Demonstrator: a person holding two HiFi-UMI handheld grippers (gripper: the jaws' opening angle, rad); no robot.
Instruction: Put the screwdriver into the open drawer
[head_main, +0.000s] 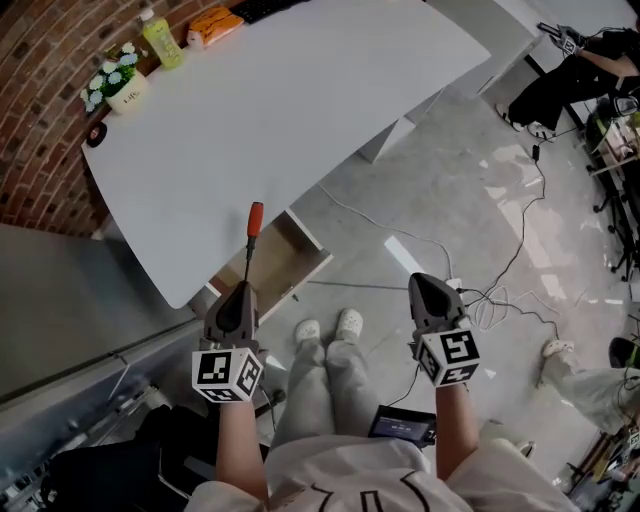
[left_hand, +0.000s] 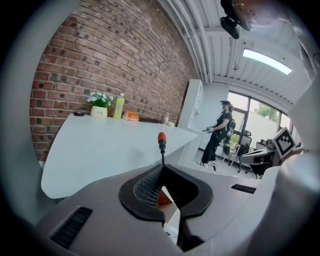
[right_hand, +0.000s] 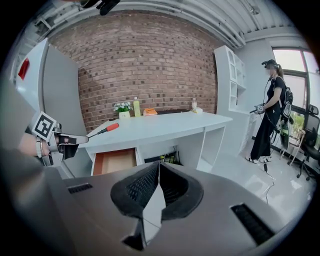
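Left gripper is clenched on the screwdriver, gripping its metal shaft. Red handle points away from me, raised over the tabletop edge, above the open drawer. Right gripper: fingers pressed together, empty, over the floor.

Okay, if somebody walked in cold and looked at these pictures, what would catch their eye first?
The screwdriver, its orange-red handle bright against the white desk, sticks out of the left gripper, whose jaws are shut on its shaft. Just below it the open drawer shows a wooden inside under the desk's edge. The right gripper hangs over the floor with its jaws together on nothing.
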